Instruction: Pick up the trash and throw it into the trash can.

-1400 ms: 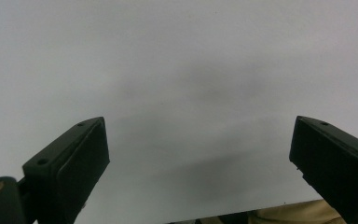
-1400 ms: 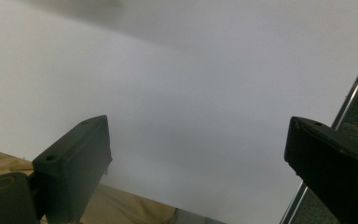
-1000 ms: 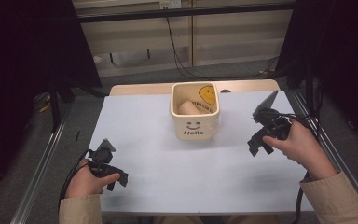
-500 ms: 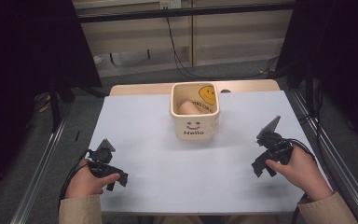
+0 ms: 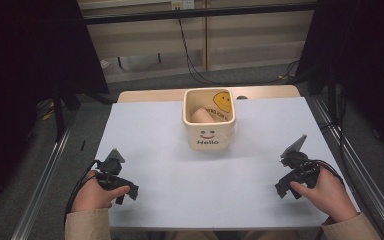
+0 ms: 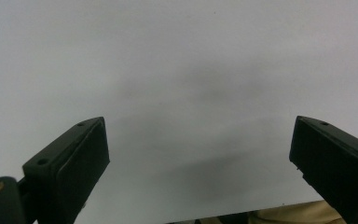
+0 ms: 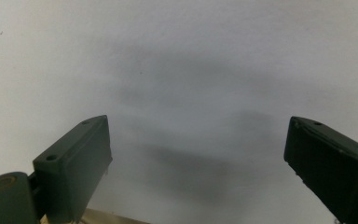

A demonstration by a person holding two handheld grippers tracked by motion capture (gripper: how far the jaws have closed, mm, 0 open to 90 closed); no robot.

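- High view: a cream square tub (image 5: 209, 131) printed with a smile and "Hello" stands at the middle of the far part of the white worktop (image 5: 170, 125). A pale rounded thing (image 5: 200, 116) lies inside it against a yellow smiley lining; what it is cannot be told. The left gripper (image 5: 125, 192) rests low at the near left corner and the right gripper (image 5: 285, 189) at the near right, both well apart from the tub. I judge this a parked pose: the hands are clear of the tub so nothing gets knocked.
- Left gripper view: the two black fingers (image 6: 70, 163) stand wide apart with bare worktop between them, grasping nothing. The camera looks down at the surface, so the gripper is tipped toward it.
- Right gripper view: its fingers (image 7: 77, 163) are likewise spread and released over plain worktop, with soft shadows beneath suggesting it sits just above the surface.
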